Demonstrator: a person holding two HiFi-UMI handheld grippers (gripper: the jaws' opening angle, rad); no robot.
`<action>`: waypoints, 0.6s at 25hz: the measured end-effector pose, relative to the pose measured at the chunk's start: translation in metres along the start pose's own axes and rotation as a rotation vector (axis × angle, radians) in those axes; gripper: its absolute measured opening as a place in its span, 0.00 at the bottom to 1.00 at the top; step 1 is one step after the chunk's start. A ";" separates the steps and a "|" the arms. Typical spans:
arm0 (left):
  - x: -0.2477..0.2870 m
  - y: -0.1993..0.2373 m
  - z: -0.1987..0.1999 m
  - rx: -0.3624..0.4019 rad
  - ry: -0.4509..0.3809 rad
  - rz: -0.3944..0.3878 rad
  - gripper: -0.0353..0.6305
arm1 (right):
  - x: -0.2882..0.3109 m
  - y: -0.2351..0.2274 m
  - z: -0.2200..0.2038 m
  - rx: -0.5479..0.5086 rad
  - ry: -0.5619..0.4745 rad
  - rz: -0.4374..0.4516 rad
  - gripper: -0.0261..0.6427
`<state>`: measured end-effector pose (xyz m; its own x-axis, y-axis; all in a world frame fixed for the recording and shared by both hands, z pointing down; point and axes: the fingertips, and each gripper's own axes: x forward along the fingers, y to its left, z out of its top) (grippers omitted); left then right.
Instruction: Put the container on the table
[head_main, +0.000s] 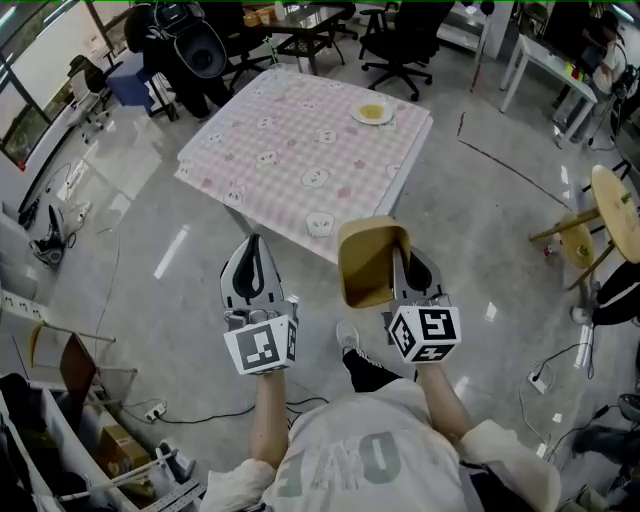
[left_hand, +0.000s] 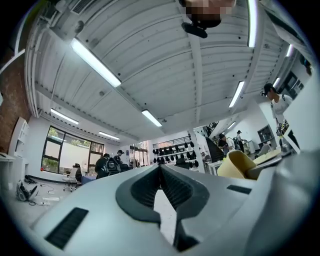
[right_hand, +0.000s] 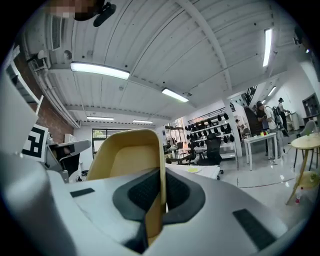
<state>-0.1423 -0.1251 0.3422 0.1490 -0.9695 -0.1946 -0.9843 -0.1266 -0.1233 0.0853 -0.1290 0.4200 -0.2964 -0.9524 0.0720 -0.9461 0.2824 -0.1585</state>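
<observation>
A tan plastic container (head_main: 370, 262) hangs in front of me with its open side up, and my right gripper (head_main: 402, 258) is shut on its right wall. In the right gripper view that wall (right_hand: 161, 165) is pinched between the jaws of the right gripper (right_hand: 163, 175). My left gripper (head_main: 254, 243) floats beside it on the left, shut and holding nothing. From the left gripper (left_hand: 160, 169) the container (left_hand: 237, 163) shows off to the right. The table (head_main: 290, 150), under a pink checked cloth, stands just ahead of both grippers over the grey floor.
A small plate (head_main: 372, 113) with something yellow sits at the table's far right corner. Black office chairs (head_main: 400, 40) and a black seat (head_main: 195, 55) stand behind the table. A round wooden stool (head_main: 615, 205) is at the right, and cables (head_main: 60, 190) and boxes lie at the left.
</observation>
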 end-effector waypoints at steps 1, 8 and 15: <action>0.025 0.004 -0.002 -0.006 -0.001 0.005 0.10 | 0.023 -0.004 0.006 -0.001 0.003 0.008 0.09; 0.166 0.033 0.010 0.017 -0.038 0.006 0.10 | 0.156 -0.024 0.049 0.002 -0.013 0.059 0.09; 0.221 0.053 -0.006 0.018 -0.018 0.046 0.10 | 0.234 -0.030 0.057 0.029 -0.008 0.070 0.09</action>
<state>-0.1623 -0.3471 0.2989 0.1051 -0.9703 -0.2179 -0.9883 -0.0776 -0.1311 0.0516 -0.3671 0.3851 -0.3605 -0.9313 0.0517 -0.9189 0.3450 -0.1915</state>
